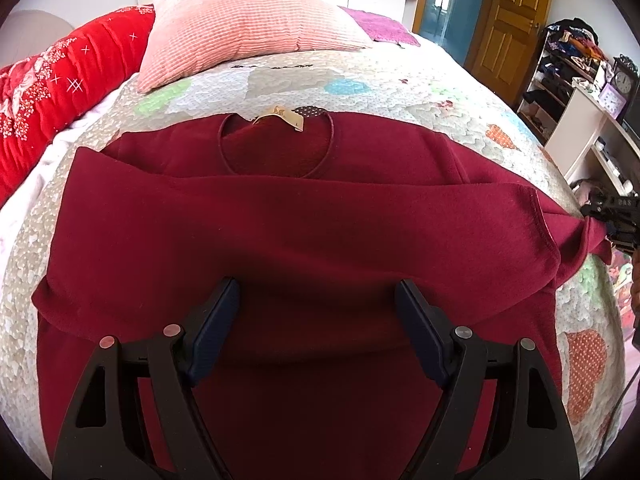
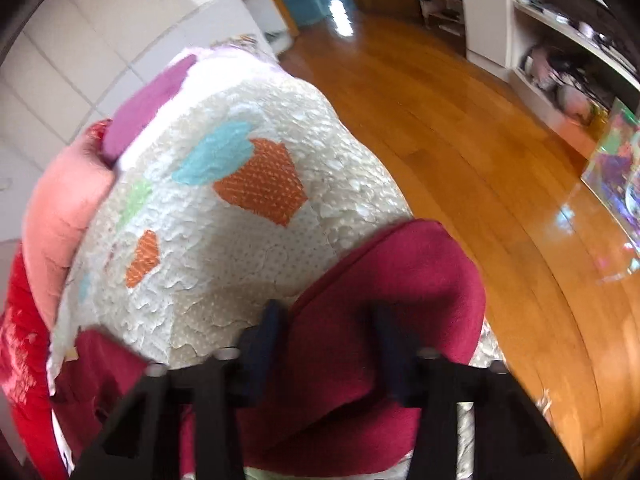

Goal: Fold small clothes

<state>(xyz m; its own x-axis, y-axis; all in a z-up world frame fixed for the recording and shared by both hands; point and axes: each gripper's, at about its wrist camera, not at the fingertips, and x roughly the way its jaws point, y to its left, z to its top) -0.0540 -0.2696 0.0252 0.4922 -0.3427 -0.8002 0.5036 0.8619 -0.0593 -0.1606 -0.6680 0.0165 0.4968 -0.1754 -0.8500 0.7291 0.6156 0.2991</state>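
Note:
A dark red sweatshirt point(image 1: 304, 232) lies on the quilted bed point(image 1: 400, 84), neck hole and tan label toward the pillows. One sleeve lies folded across its chest. My left gripper point(image 1: 318, 300) hovers open over the lower body of the shirt, holding nothing. My right gripper point(image 1: 600, 216) shows at the right edge of the left wrist view, pinching the sleeve cuff. In the blurred right wrist view the right gripper point(image 2: 330, 320) has its fingers around a bunch of the red fabric point(image 2: 384, 280) at the bed's edge.
A pink pillow point(image 1: 248, 28) and a red pillow point(image 1: 64, 76) lie at the head of the bed. Wooden floor point(image 2: 460, 128) runs beside the bed. Shelves with clutter point(image 1: 580, 92) and a wooden door point(image 1: 508, 20) stand on the right.

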